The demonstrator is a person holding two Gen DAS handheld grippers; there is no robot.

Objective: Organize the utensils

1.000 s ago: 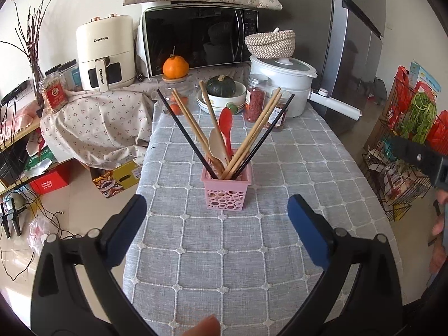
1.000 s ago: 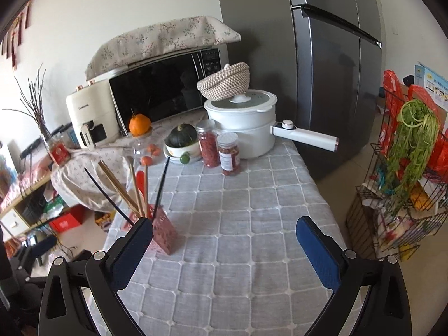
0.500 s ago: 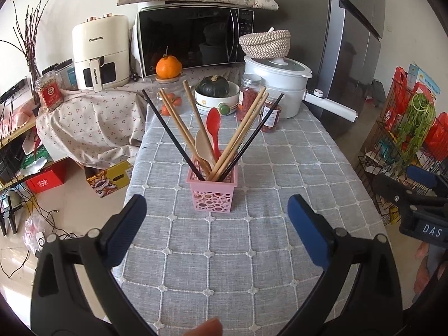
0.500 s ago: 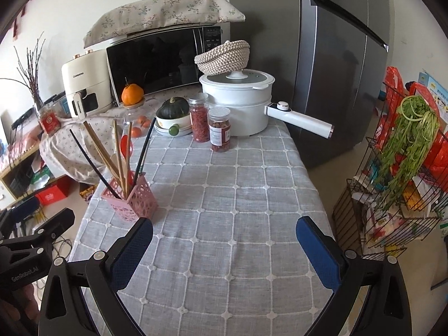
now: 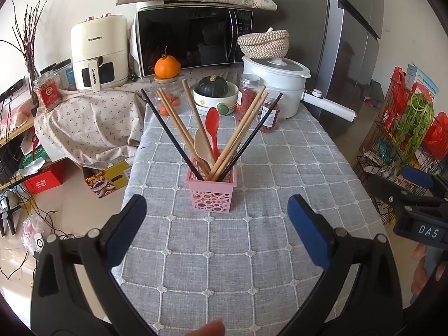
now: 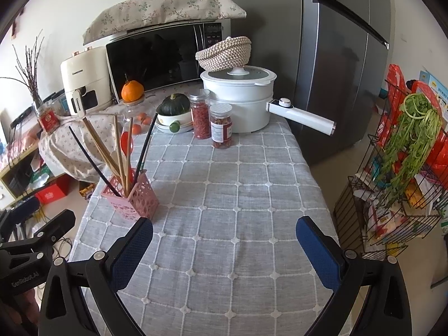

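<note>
Both grippers have drawn back; pink holder (image 5: 212, 192) sits mid-frame, utensils fanned upright; left gripper (image 5: 214, 215) and right gripper (image 6: 224, 238) gape wide, empty

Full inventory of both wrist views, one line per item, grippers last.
utensil holder: 1, pink, on tablecloth, left-centre
chopsticks: several wooden, 2 black, in holder
spoons: 1 red, 1 beige, in holder
tablecloth: 1, grey checked, on table
jars: 2, red contents, beside pot
pot: 1, white, long handle, table's far end
woven basket: 1, beige, on pot lid
squash: 1, dark green, in bowl
orange: 1, before microwave
microwave: 1, black, cloth on top
air fryer: 1, cream, left of microwave
fridge: 1, grey, right
wire rack: 1, black, greens, far right
left hand-held gripper: black, blue pads, open
right hand-held gripper: same, open
</note>
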